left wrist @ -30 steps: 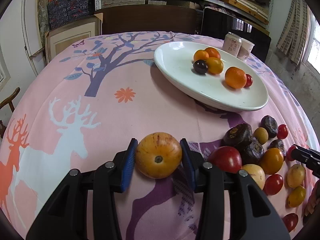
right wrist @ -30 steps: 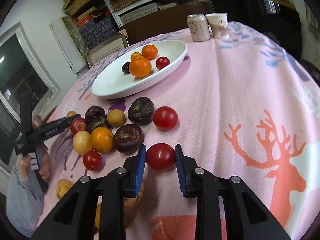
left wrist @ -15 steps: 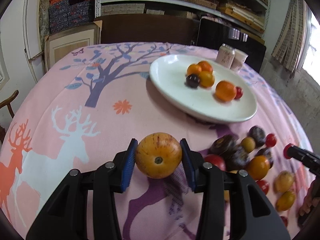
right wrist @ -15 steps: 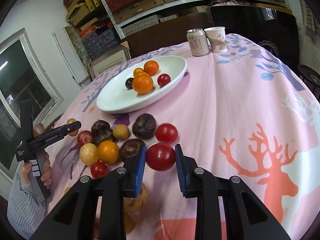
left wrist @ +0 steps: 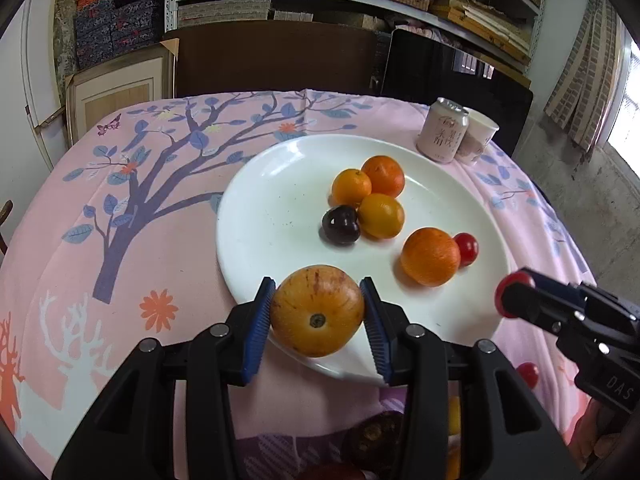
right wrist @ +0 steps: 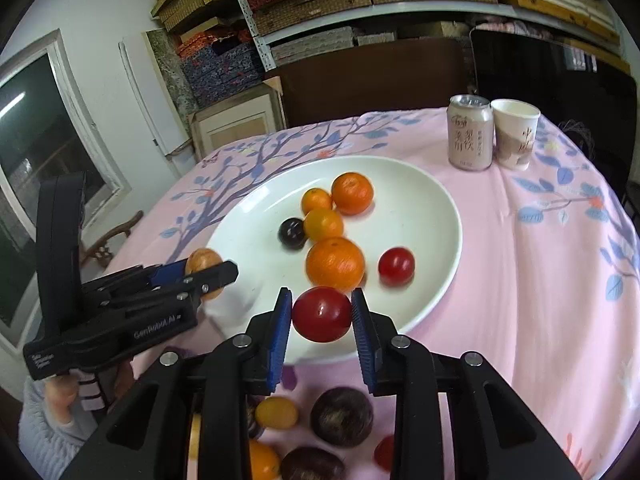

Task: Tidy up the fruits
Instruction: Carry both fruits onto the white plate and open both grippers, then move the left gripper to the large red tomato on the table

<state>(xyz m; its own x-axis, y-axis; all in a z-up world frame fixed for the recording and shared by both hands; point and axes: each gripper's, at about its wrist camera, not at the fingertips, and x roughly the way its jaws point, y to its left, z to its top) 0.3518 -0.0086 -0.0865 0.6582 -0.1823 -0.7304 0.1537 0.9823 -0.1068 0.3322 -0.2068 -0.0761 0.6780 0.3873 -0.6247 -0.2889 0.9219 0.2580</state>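
Note:
My left gripper (left wrist: 318, 318) is shut on a yellow-orange round fruit (left wrist: 317, 310) and holds it above the near rim of the white plate (left wrist: 264, 200). My right gripper (right wrist: 322, 316) is shut on a red tomato (right wrist: 322, 314) above the plate's near rim (right wrist: 436, 300). The plate holds several oranges (left wrist: 430, 256), a dark plum (left wrist: 341, 225) and a small red tomato (left wrist: 467, 249). The right gripper also shows in the left wrist view (left wrist: 514, 300), and the left gripper in the right wrist view (right wrist: 208, 272).
A drink can (left wrist: 442, 129) and a paper cup (left wrist: 478, 136) stand behind the plate at the table's far right. Several loose fruits (right wrist: 342, 416) lie on the pink cloth below the grippers. A dark chair (left wrist: 272, 56) and shelves stand beyond the table.
Both grippers have lifted their fruit off the cloth and moved forward to the plate. The loose fruit pile now lies beneath and behind them.

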